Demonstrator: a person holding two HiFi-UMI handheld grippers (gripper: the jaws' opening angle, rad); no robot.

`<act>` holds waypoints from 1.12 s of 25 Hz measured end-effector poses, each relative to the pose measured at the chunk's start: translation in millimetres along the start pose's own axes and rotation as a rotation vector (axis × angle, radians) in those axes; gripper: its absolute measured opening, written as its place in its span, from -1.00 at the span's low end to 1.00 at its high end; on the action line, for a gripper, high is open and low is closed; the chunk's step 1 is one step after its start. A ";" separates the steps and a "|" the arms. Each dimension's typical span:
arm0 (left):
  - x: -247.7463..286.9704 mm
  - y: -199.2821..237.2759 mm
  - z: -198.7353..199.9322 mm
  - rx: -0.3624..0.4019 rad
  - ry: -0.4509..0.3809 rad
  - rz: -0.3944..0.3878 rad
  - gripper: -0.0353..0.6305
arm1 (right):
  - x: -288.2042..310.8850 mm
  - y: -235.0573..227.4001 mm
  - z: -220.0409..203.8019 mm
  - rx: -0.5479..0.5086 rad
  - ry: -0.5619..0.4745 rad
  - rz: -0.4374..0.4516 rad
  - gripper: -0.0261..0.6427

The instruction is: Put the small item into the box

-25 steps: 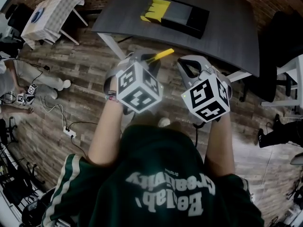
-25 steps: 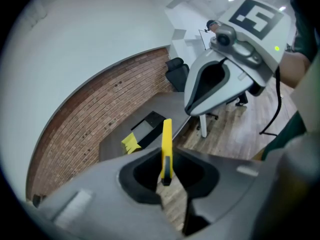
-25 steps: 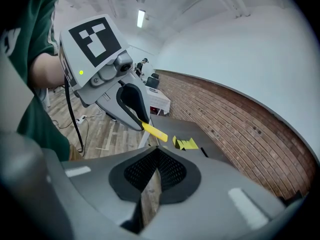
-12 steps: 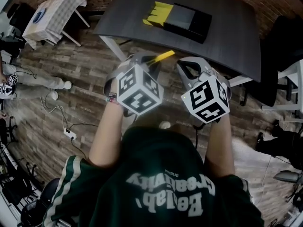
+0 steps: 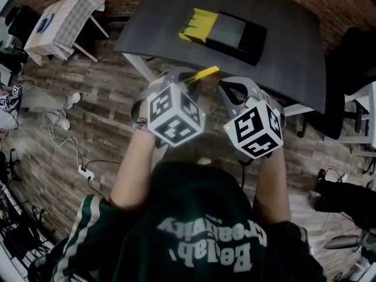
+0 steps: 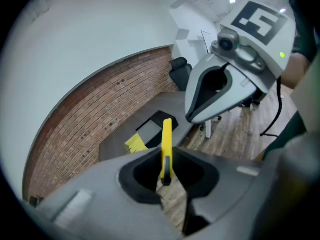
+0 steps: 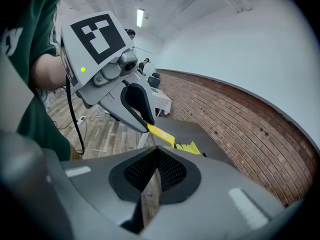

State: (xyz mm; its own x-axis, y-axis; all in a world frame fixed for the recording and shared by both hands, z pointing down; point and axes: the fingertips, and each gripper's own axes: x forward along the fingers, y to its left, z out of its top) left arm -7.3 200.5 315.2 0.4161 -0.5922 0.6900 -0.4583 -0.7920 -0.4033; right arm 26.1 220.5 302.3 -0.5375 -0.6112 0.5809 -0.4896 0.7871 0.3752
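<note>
The left gripper pinches the yellow strip by its near end, so the rest juts past the fingertips, ready to reach the black box ahead on the table; the right gripper, closed on nothing, hangs alongside

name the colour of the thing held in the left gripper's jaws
Yellow; the item shows best in the left gripper view.
</note>
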 end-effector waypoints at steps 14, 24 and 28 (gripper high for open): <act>61.0 72.0 -14.8 -0.018 0.010 -0.041 -0.70 | 74.5 -61.6 8.5 0.033 0.005 -0.009 -0.90; 95.7 124.2 -14.7 -0.016 0.016 -0.052 -0.70 | 119.4 -99.0 16.2 0.035 0.022 0.007 -0.90; 111.5 144.6 -16.2 -0.013 0.012 -0.067 -0.70 | 139.6 -116.3 20.5 0.035 0.034 0.007 -0.90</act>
State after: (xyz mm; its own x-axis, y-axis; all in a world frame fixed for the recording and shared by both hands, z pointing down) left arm -39.9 22.3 343.6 0.4364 -0.5363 0.7224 -0.4404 -0.8275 -0.3483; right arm -6.1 41.9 325.0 -0.5180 -0.6021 0.6076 -0.5098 0.7877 0.3459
